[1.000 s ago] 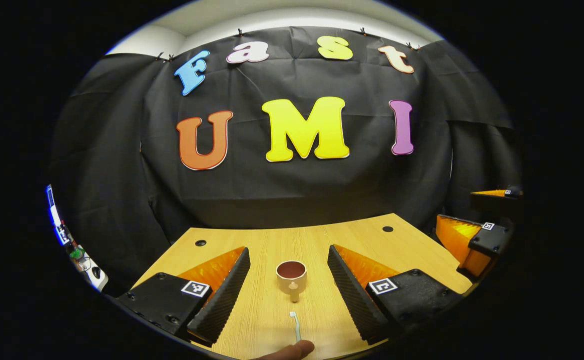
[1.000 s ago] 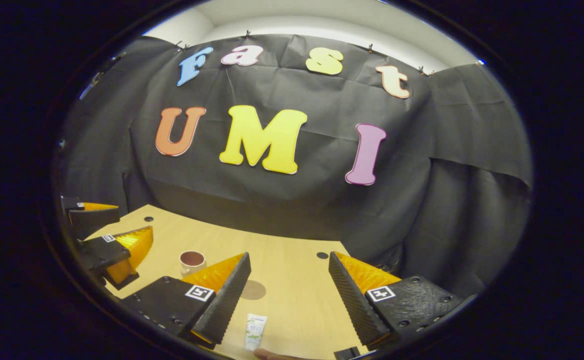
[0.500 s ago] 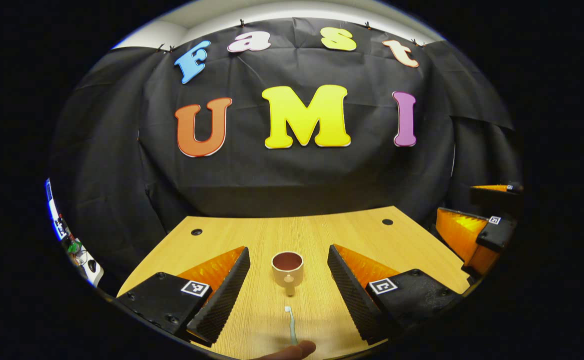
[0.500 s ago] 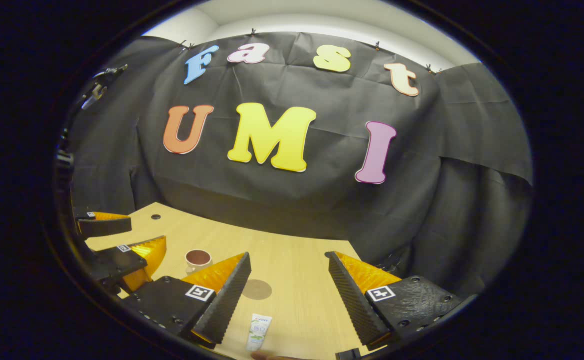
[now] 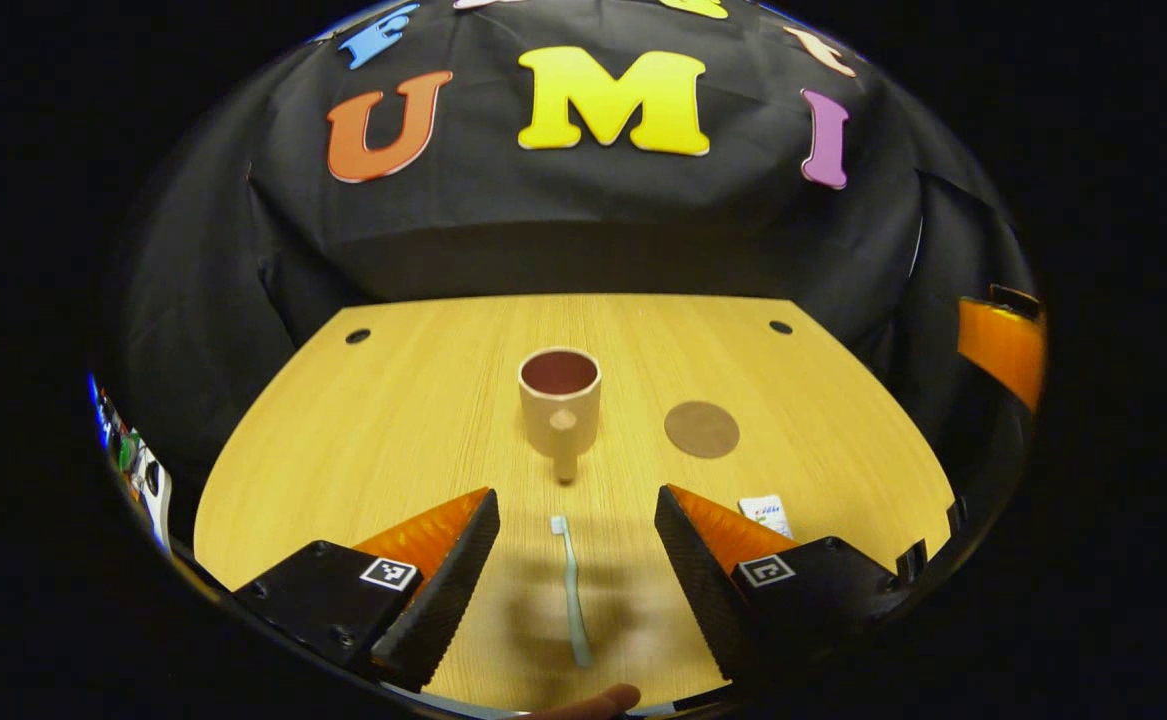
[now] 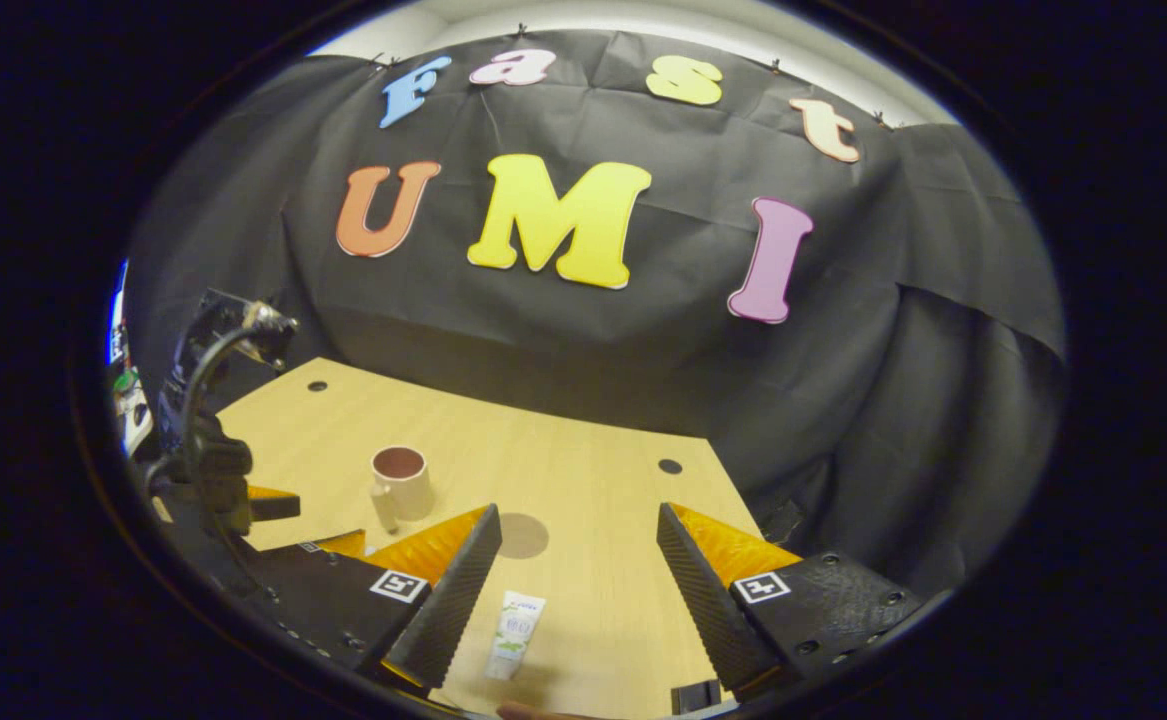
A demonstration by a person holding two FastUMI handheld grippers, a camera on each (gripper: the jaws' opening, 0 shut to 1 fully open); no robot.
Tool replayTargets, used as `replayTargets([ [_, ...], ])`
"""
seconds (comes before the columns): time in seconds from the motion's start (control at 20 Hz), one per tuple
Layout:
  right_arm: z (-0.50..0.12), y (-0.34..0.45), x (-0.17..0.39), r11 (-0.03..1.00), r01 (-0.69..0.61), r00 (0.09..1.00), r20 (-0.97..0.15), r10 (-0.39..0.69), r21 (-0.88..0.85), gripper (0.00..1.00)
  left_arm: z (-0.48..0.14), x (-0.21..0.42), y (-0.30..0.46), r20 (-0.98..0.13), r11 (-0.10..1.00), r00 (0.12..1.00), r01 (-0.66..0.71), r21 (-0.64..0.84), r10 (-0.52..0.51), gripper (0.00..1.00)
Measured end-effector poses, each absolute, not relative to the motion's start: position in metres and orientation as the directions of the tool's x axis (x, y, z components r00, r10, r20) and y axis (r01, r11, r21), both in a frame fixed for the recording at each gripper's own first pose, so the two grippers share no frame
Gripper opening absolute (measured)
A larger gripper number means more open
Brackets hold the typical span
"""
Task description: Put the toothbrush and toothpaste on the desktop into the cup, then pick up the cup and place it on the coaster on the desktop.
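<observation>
A: What is the left gripper (image 5: pixel 576 540) doing?

B: Its two fingers are spread wide apart and hold nothing. It hangs over the table (image 5: pixel 363 440).

A: Where is the toothbrush (image 5: pixel 572 590)?

B: It lies flat on the table, right between the two fingers but touching neither. Its brush end points away from the gripper, toward the cup (image 5: pixel 560 403).

A: And the cup?

B: Straight ahead of the left gripper, just past the brush end. It stands upright, and its handle points back at the gripper. The coaster (image 5: pixel 702 429) is a flat brown circle just right of the cup, not touching it.

A: What about the right gripper (image 6: pixel 579 560)?

B: Its fingers are wide apart too, with nothing in them.

A: Where is the toothpaste (image 6: pixel 514 625)?

B: It lies flat on the table between the right gripper's fingers, close to the left finger. I cannot tell if it touches that finger. In the left gripper view, the toothpaste (image 5: pixel 765 513) peeks out behind the right finger.

A: What lies farther out?

B: The coaster (image 6: pixel 522 534) is just ahead of the right gripper, by its left fingertip. The cup (image 6: pixel 401 481) stands farther ahead and to the left.
</observation>
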State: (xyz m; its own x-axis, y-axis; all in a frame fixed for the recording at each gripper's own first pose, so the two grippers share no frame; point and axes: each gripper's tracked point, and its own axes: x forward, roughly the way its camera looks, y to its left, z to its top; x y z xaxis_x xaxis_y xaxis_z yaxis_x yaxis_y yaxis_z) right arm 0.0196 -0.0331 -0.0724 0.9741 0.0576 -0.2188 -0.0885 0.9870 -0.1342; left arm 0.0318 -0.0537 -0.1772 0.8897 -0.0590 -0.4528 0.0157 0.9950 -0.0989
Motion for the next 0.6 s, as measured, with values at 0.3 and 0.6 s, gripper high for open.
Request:
replayTargets([
  [0.3,-0.1,-0.045,0.001,0.976,-0.091,0.957,-0.287,0.031,-0.199,0.93,-0.244,0.033,-0.057,-0.597,0.988,0.801,-0.043,-0.149,-0.055,1.0],
  [0.6,-0.11,-0.044,-0.005,0.967,-0.102,0.943,-0.333,0.019,-0.233,0.95,-0.271,0.042,-0.064,-0.668,0.984,0.743,-0.08,-0.156,-0.045,0.95],
])
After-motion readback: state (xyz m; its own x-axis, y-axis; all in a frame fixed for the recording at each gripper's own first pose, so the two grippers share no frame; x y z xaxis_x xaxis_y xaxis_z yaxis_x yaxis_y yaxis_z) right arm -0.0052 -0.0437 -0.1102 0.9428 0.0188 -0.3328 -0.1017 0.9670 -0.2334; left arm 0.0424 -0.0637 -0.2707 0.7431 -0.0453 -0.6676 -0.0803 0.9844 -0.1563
